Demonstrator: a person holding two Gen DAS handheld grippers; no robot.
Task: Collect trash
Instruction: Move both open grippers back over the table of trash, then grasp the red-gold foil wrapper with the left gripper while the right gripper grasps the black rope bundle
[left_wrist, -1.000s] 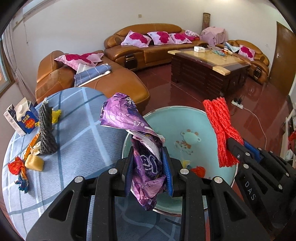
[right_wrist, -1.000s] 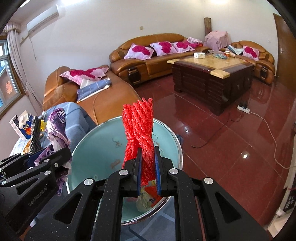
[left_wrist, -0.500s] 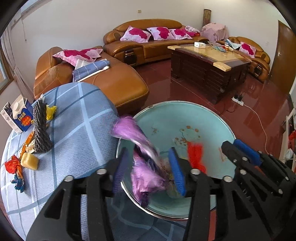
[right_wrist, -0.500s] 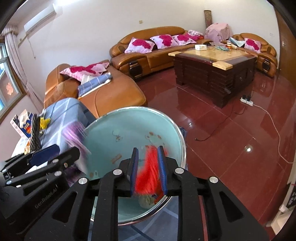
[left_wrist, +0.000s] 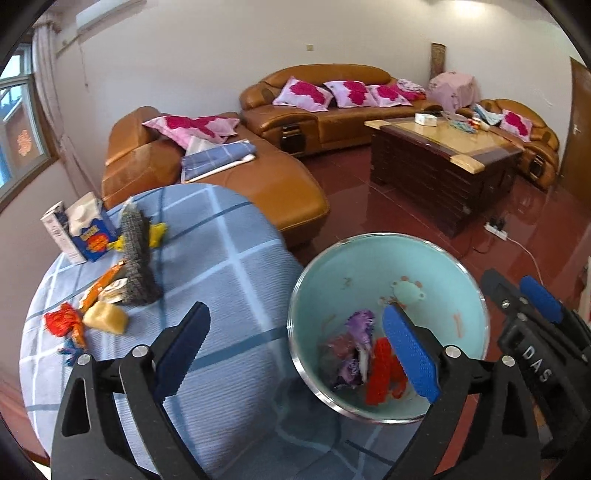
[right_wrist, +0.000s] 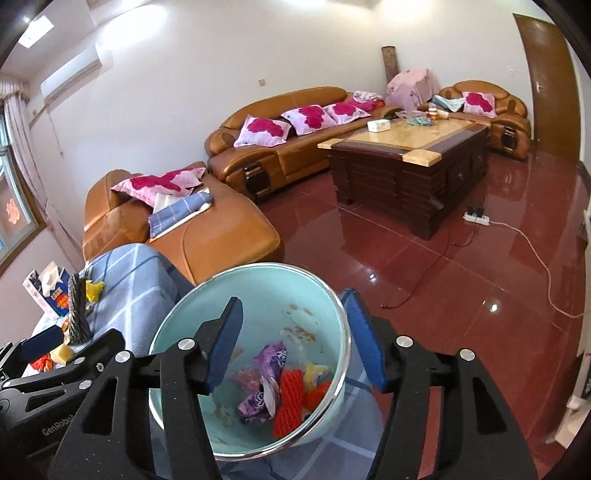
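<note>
Both claws just spread wide, nothing between the jaws: left gripper (left_wrist: 295, 354), right gripper (right_wrist: 291, 339). Purple wrapper (left_wrist: 356, 343) and red mesh net (right_wrist: 290, 398) lying in the basin (left_wrist: 436, 258) — light, soft, crinkly; best pinched at a bunched fold. Left view alone showing all remaining scraps (left_wrist: 92, 317) on far-left tablecloth (left_wrist: 229, 280).

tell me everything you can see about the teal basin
The teal basin is a round, deep bowl, pale teal and glossy inside, with faded cartoon prints on its wall and a shiny metal-looking rim. It stands upright at the edge of the blue checked tablecloth. At its bottom lie a crumpled purple wrapper, red mesh netting and other scraps. Nothing grips it.
</note>
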